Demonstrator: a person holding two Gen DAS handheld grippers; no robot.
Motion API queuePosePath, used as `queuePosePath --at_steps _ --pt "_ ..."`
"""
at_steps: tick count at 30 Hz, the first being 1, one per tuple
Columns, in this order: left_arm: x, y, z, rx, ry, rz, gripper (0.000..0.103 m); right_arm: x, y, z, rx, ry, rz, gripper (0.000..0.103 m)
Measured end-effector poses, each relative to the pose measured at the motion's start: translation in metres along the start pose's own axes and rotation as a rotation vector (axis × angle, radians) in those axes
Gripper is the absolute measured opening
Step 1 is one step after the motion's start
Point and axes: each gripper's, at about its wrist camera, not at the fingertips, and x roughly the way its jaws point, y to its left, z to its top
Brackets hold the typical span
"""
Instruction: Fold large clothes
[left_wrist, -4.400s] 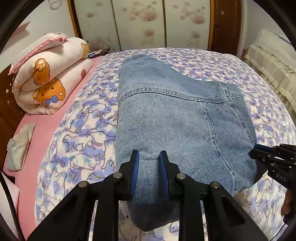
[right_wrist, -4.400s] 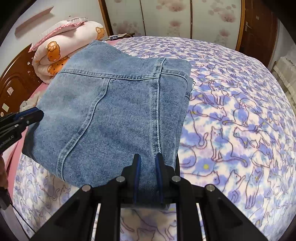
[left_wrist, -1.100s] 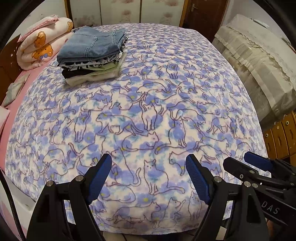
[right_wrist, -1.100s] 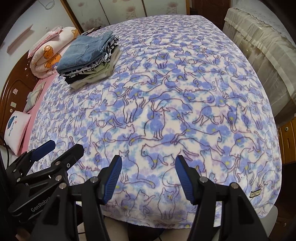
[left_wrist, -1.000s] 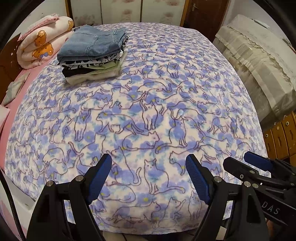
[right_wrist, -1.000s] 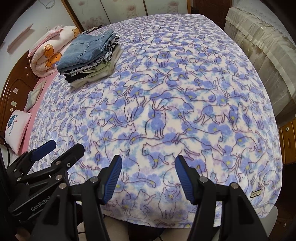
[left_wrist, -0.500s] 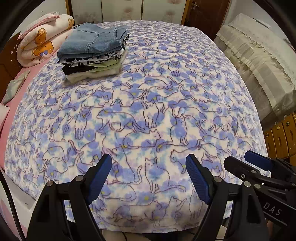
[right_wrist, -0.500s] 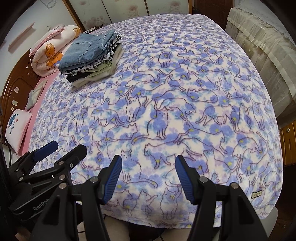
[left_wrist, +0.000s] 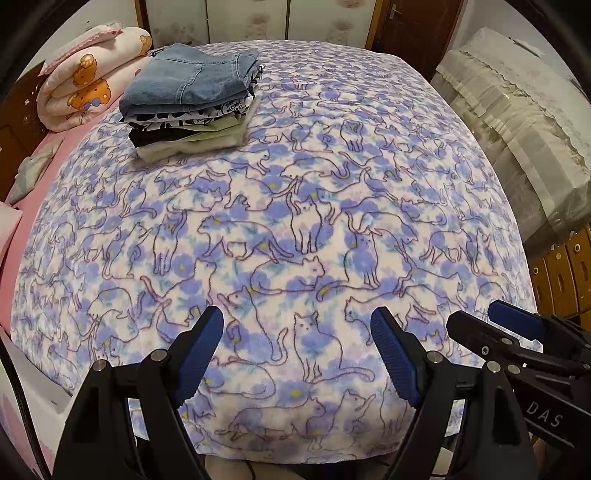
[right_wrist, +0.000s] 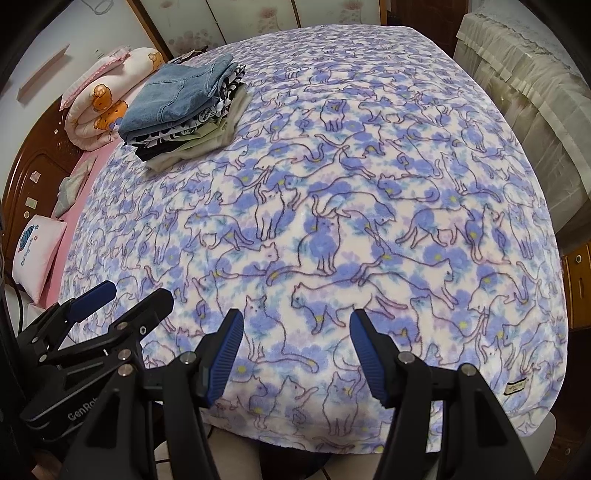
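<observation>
A stack of folded clothes (left_wrist: 192, 107) lies at the far left of the bed, with folded blue denim (left_wrist: 188, 81) on top; the right wrist view shows the stack (right_wrist: 184, 114) too. My left gripper (left_wrist: 297, 332) is open and empty above the near edge of the bed. My right gripper (right_wrist: 295, 334) is open and empty beside it. Each gripper shows in the other's view: the right one (left_wrist: 517, 339) at the lower right, the left one (right_wrist: 110, 306) at the lower left. Both are far from the stack.
The bed carries a purple cat-print blanket (left_wrist: 314, 229). A rolled bear-print quilt (left_wrist: 85, 92) lies at the head end by a wooden headboard (right_wrist: 26, 184). A small pillow (right_wrist: 35, 254) sits left. Covered furniture (left_wrist: 517, 122) and wooden drawers (left_wrist: 561, 280) stand right.
4.4 s ago both grippers were shut on the folded denim. Now they are open and drawn back to the foot of the bed, and the denim lies on the stack. The last second shows only slight drift.
</observation>
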Motion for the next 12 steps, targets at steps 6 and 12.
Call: queuePosePath --at_steps 6,12 --pt "-0.0014 -0.0002 -0.0016 -0.005 -0.001 0.007 0.081 0.0013 -0.0005 0.0007 0.003 0.001 0.0 0.06" --pt "-0.0012 0.0001 -0.0006 -0.002 -0.002 0.006 0.081 0.0012 -0.001 0.0012 0.004 0.001 0.0 0.06"
